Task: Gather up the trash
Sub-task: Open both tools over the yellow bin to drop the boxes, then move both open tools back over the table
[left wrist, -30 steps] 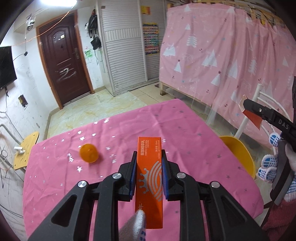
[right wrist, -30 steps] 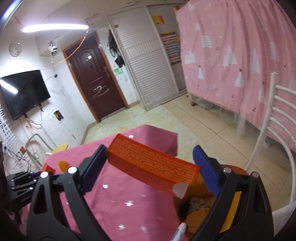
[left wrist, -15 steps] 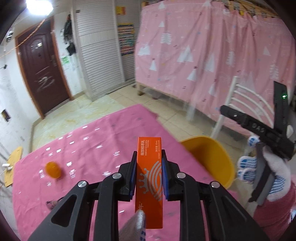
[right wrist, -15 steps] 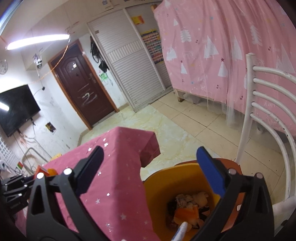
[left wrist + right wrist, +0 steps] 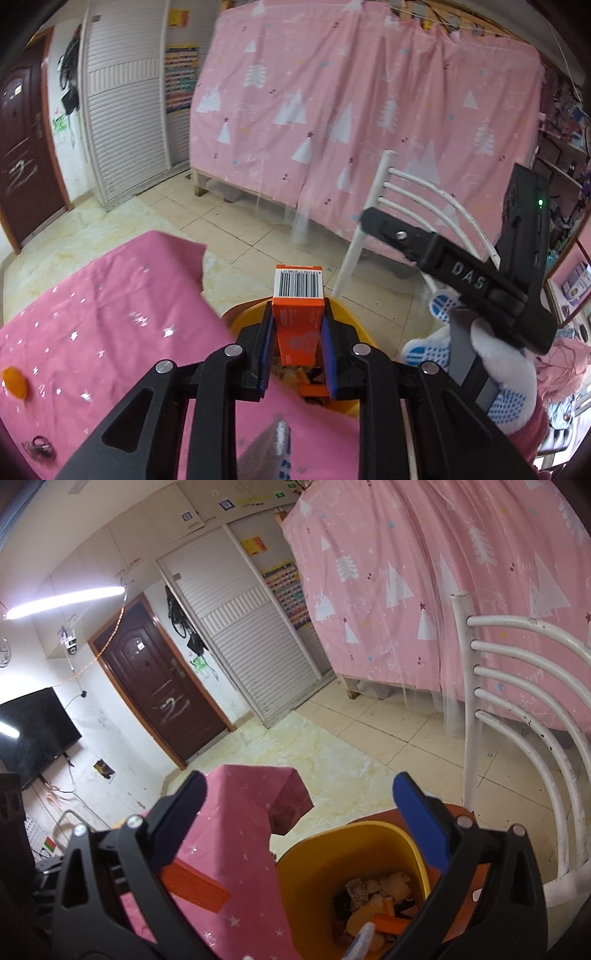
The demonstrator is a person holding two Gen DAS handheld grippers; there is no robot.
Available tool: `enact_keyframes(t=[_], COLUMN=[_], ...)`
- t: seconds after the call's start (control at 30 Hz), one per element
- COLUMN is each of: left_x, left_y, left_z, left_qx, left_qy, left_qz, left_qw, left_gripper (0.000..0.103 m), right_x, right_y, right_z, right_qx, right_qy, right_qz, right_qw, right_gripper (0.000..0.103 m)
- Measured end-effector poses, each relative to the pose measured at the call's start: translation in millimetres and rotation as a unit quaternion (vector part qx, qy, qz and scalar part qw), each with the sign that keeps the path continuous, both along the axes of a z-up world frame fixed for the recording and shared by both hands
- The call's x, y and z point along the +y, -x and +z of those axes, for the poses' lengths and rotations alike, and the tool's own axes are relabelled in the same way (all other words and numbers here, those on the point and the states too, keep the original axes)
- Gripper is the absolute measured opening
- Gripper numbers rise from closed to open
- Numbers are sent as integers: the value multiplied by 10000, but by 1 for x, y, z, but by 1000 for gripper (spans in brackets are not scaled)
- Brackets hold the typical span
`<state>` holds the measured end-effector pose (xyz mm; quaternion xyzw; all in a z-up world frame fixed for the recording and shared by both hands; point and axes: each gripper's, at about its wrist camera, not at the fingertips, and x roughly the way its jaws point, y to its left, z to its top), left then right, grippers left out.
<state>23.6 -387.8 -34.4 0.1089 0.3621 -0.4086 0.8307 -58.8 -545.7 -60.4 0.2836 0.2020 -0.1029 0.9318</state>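
The orange box (image 5: 298, 309), clamped between the fingers of the left gripper (image 5: 297, 345), had been carried from over the tabletop (image 5: 110, 314) to above the bin (image 5: 332, 853); release seemed due. The right gripper (image 5: 299, 823), fingers apart, held nothing after its drop.

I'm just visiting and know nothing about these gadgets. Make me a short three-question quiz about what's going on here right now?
1. True or false: the left gripper is empty.
2. What colour is the bin beside the table?
3. The right gripper has its fingers: A) spread wide with nothing between them, B) clamped on a box, C) clamped on a cup.

Key
1. False: it grips an orange box.
2. Yellow.
3. A.
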Motion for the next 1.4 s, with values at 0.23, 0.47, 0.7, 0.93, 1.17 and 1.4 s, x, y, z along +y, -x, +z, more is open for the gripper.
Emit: enact_keyframes(t=[0.23,0.47,0.7,0.93,1.17,1.4], left_x=[-16,-3,16,50,90,139], left_y=[-6,-18,-17,-16,-21,-35], left_z=[-14,-18,-10,4,16,19], left_qx=[120,275,220,33,-138,-132], left_qy=[-197,-215,-119,-1,56,172], left_qz=[86,253,413,653,1024,1482], left_qw=[9997,9991,9988,9979,9946,9887], left_gripper=[37,44,47,51,58,59], right_x=[-1,4,17,37,71,110], right_y=[-1,-2,-8,-17,-35,-57], right_z=[-1,-2,-2,1,6,11], right_qx=[8,41,91,130,186,275], right_qy=[-56,-40,53,138,275,426], right_qz=[-7,50,173,339,672,1040], right_qw=[10000,10000,9998,9992,9972,9933], right_gripper=[97,97,97,97,97,97])
